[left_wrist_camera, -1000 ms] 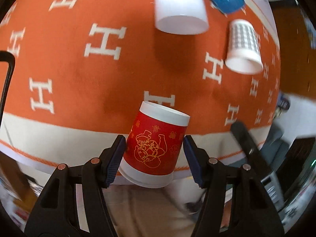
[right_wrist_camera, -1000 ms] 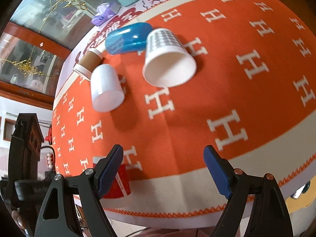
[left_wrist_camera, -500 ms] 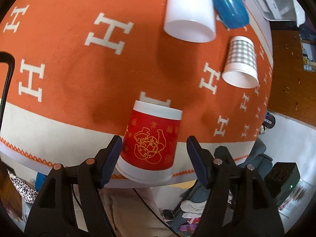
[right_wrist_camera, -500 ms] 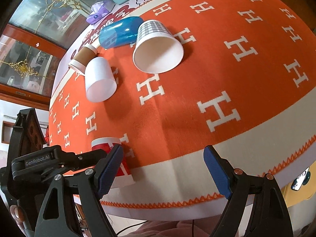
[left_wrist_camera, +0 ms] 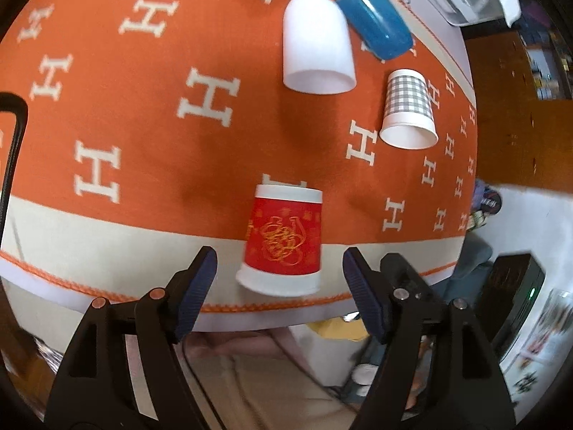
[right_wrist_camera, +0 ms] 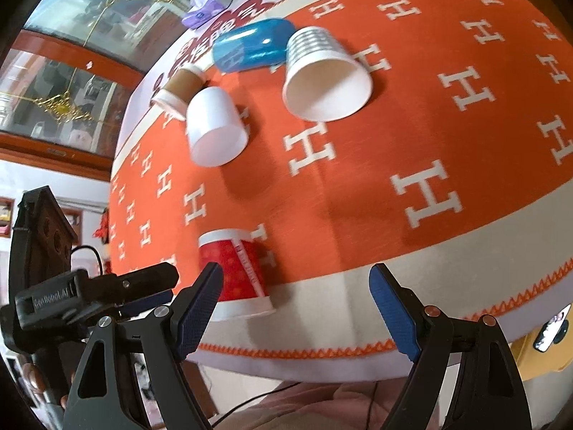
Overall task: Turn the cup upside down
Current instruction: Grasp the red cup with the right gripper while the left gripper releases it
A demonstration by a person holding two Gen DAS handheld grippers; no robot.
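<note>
A red paper cup (left_wrist_camera: 283, 240) with gold print stands upside down near the front edge of the orange cloth (left_wrist_camera: 143, 125), wide rim down. My left gripper (left_wrist_camera: 279, 290) is open, its jaws apart on either side of the cup and a little nearer the table edge, touching nothing. The cup also shows in the right wrist view (right_wrist_camera: 234, 272), low left. My right gripper (right_wrist_camera: 295, 313) is open and empty over the table's front edge, to the right of the cup.
A white cup (left_wrist_camera: 317, 44), a checked paper cup (left_wrist_camera: 408, 109) and a blue cup (left_wrist_camera: 374, 19) stand farther back on the cloth. A brown cup (right_wrist_camera: 179, 87) is behind them. The table's front edge (right_wrist_camera: 322, 353) lies just under both grippers.
My left gripper has opened and let go of the red cup, then drawn back from it. The cup now stands on its rim on the cloth. The right gripper view shifted slightly.
</note>
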